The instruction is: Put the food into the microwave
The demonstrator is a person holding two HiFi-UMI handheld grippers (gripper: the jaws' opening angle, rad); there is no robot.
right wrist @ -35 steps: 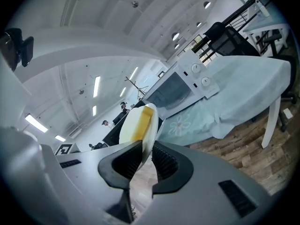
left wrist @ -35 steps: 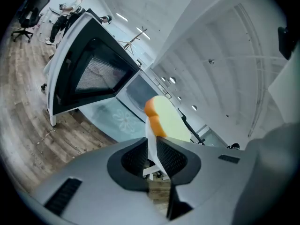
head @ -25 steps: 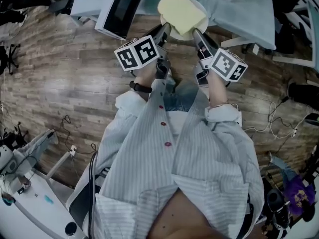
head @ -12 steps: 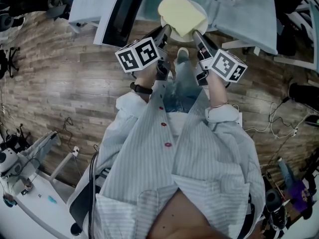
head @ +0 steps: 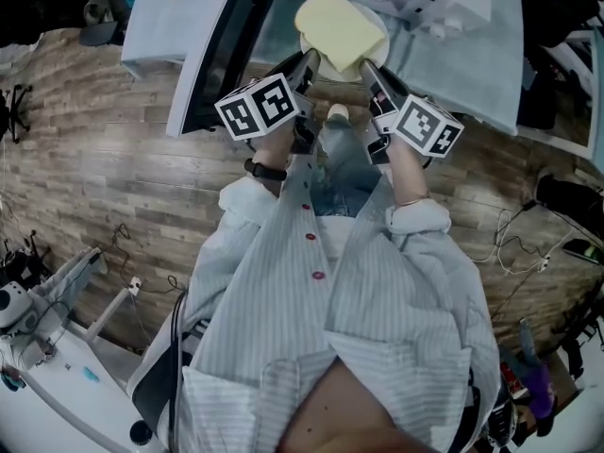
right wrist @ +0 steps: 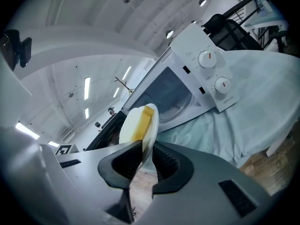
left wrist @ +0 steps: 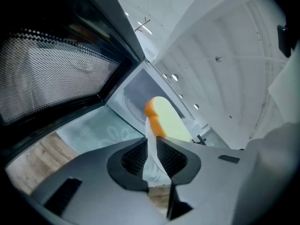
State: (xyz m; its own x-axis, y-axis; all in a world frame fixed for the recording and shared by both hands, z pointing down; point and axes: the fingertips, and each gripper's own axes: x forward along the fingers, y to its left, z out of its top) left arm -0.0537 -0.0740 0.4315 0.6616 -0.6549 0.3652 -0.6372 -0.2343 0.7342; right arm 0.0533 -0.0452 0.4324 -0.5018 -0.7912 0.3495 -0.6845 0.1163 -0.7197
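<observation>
Yellow bread slice (head: 340, 28) on white plate (left wrist: 151, 142), just outside open white microwave (right wrist: 206, 74)

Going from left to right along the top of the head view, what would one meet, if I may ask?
Open microwave door → left tongs → plate with bread, its rim held by both tongs → right tongs.

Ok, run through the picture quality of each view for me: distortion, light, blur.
Head view: floor boards bow near the edges, corners dim, bread pale and bright. Left gripper view: dark rounded corners, microwave door shadowed, plate rim clear. Right gripper view: microwave leans and curves, ceiling lights are bright strips.
</observation>
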